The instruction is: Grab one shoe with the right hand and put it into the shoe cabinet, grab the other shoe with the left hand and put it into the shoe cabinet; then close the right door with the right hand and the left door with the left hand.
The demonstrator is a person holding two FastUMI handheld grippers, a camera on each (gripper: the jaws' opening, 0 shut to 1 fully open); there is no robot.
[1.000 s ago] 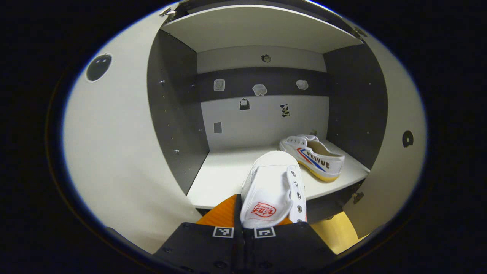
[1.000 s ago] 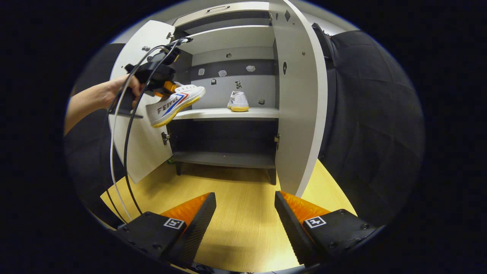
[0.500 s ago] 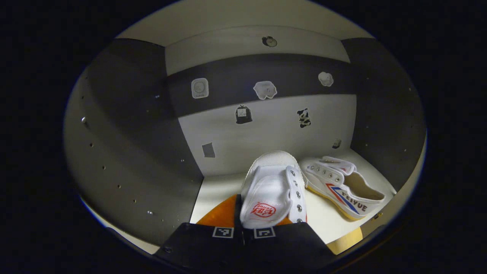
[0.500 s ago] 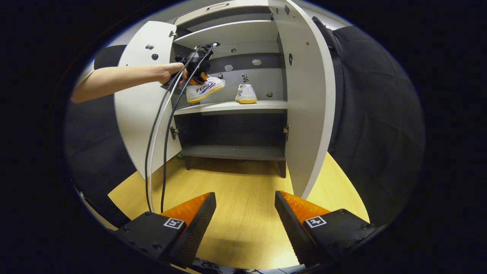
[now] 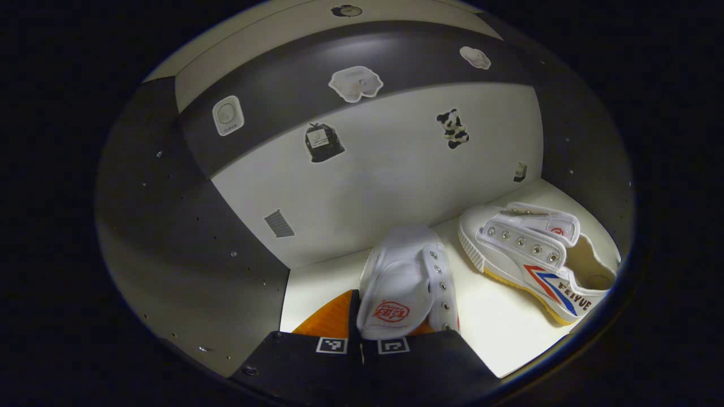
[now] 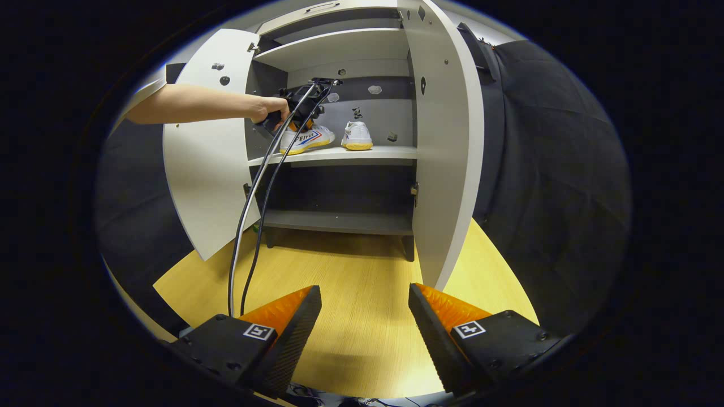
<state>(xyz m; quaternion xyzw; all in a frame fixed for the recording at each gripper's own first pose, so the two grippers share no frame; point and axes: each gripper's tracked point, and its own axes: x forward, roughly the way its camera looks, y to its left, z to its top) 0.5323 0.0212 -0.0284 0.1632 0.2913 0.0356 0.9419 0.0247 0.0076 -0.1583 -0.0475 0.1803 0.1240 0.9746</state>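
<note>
Left gripper (image 5: 362,333) clamped on second white canvas sneaker (image 5: 406,280), toe pointing ahead, low over cabinet shelf (image 5: 498,322) for set-down. First sneaker (image 5: 529,260) rests ahead-right on that shelf. Right gripper (image 6: 365,316) wide open, empty, back from right door (image 6: 447,147), probably waiting.

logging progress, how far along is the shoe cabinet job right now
Done: one shoe sits on the cabinet shelf. In hand: the left hand-held gripper is shut on the second shoe, low over that shelf, not released. Left: let go, then close both doors; the right door and left door stand open, and the right hand-held gripper is open.
</note>
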